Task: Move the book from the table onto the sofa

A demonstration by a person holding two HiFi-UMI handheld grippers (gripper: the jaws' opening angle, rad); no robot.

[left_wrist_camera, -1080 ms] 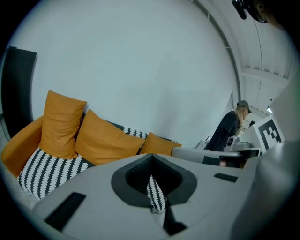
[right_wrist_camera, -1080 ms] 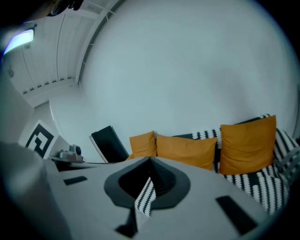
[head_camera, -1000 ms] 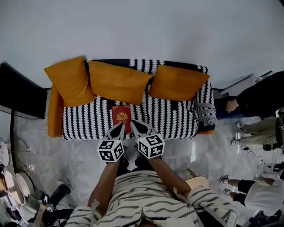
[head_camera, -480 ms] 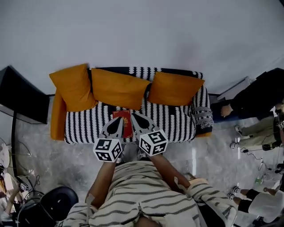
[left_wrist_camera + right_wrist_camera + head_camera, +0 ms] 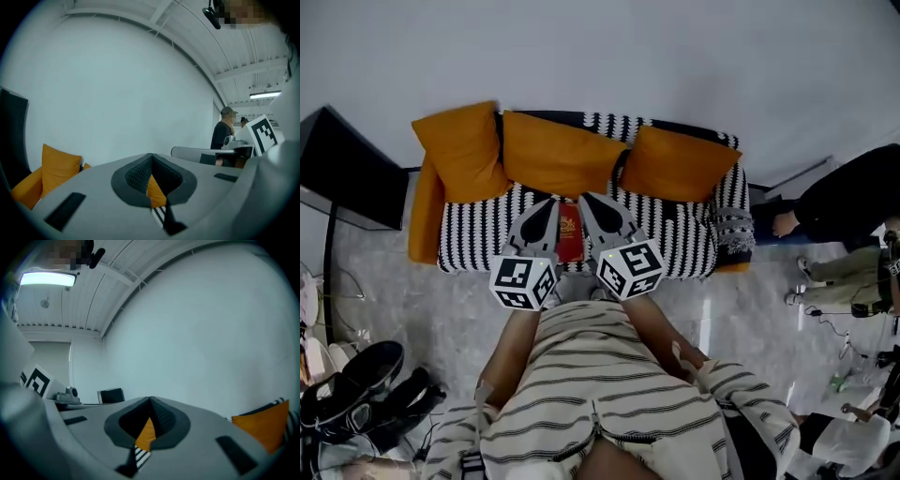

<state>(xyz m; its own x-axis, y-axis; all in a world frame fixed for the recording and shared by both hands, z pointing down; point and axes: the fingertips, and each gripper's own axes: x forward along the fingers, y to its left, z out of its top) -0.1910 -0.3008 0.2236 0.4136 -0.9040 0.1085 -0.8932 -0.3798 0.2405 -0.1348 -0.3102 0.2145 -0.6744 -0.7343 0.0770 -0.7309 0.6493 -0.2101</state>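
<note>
The red book lies flat on the seat of the black-and-white patterned sofa, below the orange cushions. In the head view my two grippers hover side by side above it and cover its edges. The left gripper is shut and empty; the right gripper is shut and empty too. The left gripper view shows that gripper's jaws closed on nothing, pointing level at the white wall, with an orange cushion low at the left. The right gripper likewise points at the wall.
A black screen stands left of the sofa. People stand at the right, and a person shows in the left gripper view. Dark shoes lie on the floor at the lower left. A monitor sits behind the right gripper.
Both grippers have risen, shut, above the sofa seat and tilted up toward level. The book stays where it lay on the seat.
</note>
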